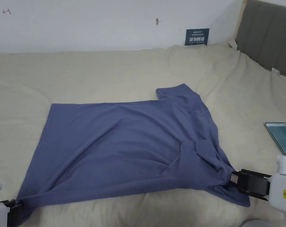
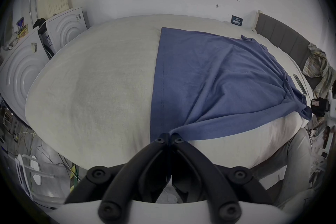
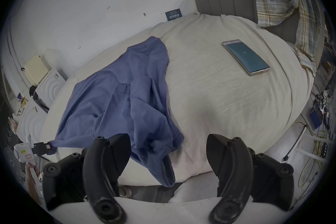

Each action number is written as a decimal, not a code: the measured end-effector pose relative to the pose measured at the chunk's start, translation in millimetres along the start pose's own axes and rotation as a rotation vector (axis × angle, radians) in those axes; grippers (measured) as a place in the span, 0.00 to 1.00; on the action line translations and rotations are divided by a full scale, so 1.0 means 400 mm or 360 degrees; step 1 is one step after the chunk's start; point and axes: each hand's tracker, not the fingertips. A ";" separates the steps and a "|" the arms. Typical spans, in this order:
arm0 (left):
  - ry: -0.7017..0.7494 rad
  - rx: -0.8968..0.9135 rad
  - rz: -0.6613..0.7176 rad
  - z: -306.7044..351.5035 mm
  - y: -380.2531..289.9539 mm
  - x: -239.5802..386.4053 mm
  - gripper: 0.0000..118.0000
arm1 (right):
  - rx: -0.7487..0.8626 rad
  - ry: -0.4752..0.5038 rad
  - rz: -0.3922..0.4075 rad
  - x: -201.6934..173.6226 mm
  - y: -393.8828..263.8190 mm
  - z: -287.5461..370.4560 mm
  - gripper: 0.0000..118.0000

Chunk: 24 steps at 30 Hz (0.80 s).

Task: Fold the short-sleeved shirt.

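Observation:
A blue short-sleeved shirt (image 1: 124,147) (image 2: 218,73) (image 3: 118,91) lies spread on the beige bed (image 1: 109,74), hem to the left, collar and sleeves to the right. My left gripper (image 2: 170,137) (image 1: 16,207) is shut on the near hem corner, and the cloth pulls taut from it. My right gripper (image 3: 167,144) (image 1: 235,178) is open at the near shoulder end. Its jaws stand wide apart, with the bunched near sleeve lying between them and hanging over the bed's edge. The far sleeve (image 1: 171,90) lies flat.
A phone (image 1: 279,137) (image 3: 245,57) lies on the bed right of the shirt. A plaid garment (image 3: 283,0) hangs over the grey headboard (image 1: 266,32). White appliances (image 2: 63,26) stand past the bed's left end. Cables litter the floor (image 3: 309,146).

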 end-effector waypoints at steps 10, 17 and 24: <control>-0.0008 -0.0027 0.0016 -0.005 0.005 -0.009 0.02 | -0.0196 -0.0117 0.0237 -0.035 -0.020 -0.084 0.04; 0.0001 -0.0036 -0.0001 -0.010 0.023 -0.019 0.02 | -0.0106 -0.0105 0.0249 -0.043 0.010 -0.028 0.02; 0.0004 0.0043 0.0022 0.015 0.107 -0.025 0.02 | 0.0028 -0.0014 0.0132 -0.029 0.104 0.025 0.02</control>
